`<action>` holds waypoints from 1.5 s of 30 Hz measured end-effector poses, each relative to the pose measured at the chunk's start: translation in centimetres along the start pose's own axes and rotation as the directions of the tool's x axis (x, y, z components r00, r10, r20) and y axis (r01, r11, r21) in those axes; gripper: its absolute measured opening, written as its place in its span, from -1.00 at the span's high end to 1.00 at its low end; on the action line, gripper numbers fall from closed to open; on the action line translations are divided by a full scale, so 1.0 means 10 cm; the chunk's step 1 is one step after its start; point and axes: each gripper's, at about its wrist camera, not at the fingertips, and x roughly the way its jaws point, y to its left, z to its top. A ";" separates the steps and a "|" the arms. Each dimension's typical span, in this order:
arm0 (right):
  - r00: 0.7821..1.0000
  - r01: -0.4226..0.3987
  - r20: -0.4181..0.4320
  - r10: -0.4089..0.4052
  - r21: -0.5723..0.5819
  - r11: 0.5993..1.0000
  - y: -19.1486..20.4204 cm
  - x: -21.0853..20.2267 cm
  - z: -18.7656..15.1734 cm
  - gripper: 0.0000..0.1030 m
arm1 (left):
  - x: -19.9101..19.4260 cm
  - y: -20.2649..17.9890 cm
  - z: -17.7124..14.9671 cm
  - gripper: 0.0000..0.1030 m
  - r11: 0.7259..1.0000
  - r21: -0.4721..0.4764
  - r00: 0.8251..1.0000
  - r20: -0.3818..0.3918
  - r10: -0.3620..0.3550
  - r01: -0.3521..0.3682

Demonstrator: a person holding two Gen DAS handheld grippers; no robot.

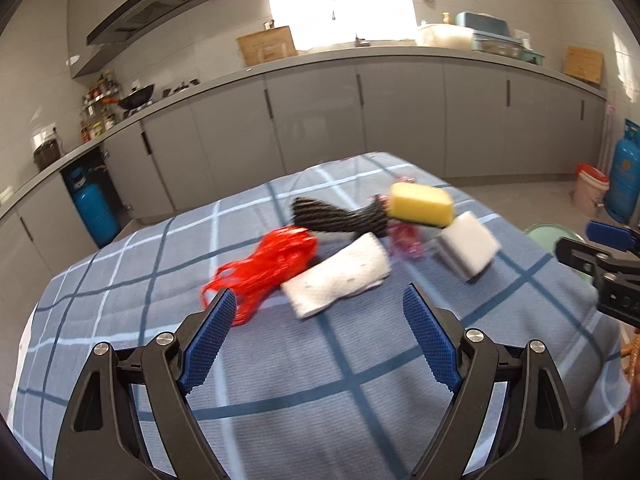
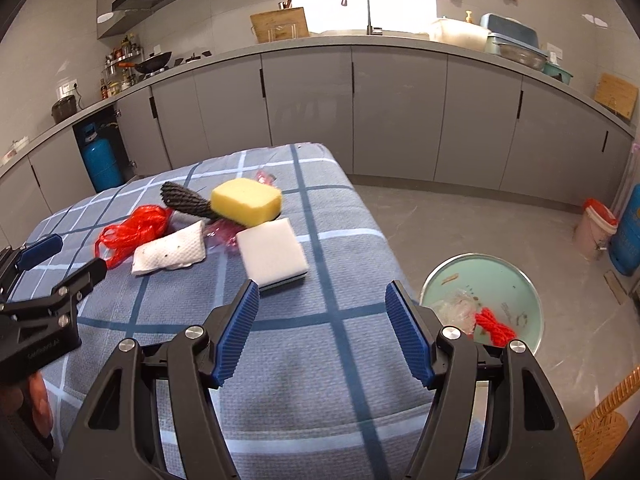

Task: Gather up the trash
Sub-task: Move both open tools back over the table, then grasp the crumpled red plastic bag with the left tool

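On the blue checked tablecloth [image 1: 280,368] [image 2: 312,344] lie a red net bag [image 1: 268,264] [image 2: 136,228], a folded white paper towel [image 1: 340,276] [image 2: 170,254], a black mesh piece [image 1: 336,216] [image 2: 184,200], a yellow sponge [image 1: 420,204] [image 2: 246,200], a white sponge [image 1: 468,246] [image 2: 272,254] and a pink wrapper [image 1: 406,240] [image 2: 220,234]. My left gripper [image 1: 316,308] [image 2: 60,256] is open and empty just short of the towel and red net. My right gripper [image 2: 322,296] [image 1: 600,240] is open and empty just short of the white sponge.
A pale green bin [image 2: 516,280] [image 1: 548,234] stands on the floor right of the table, holding a red net and clear plastic. A wicker basket [image 2: 600,440] is at lower right. Grey kitchen cabinets [image 2: 400,112] run behind. Blue gas cylinders [image 2: 100,158] [image 1: 622,176] stand at both sides.
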 end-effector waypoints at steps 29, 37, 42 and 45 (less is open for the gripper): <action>0.997 -0.018 -0.078 0.014 -0.053 0.998 0.34 0.37 -0.13 -0.47 | 1.17 0.65 0.08 0.70 0.998 -0.053 0.989 -0.140 -0.040 0.033; 0.998 -0.006 -0.062 0.003 -0.056 0.998 0.30 0.39 -0.07 -0.47 | 0.71 0.83 -0.05 0.90 0.991 -0.133 0.994 -0.102 -0.037 0.023; 0.998 0.003 -0.057 -0.006 -0.063 0.998 0.30 0.50 0.04 -0.49 | 0.39 0.87 -0.10 0.90 0.986 -0.166 0.996 -0.075 -0.046 0.033; 0.998 0.010 -0.060 -0.014 -0.066 0.998 0.29 0.62 0.12 -0.56 | 0.31 0.74 -0.17 0.90 0.988 -0.137 0.991 -0.105 -0.088 0.074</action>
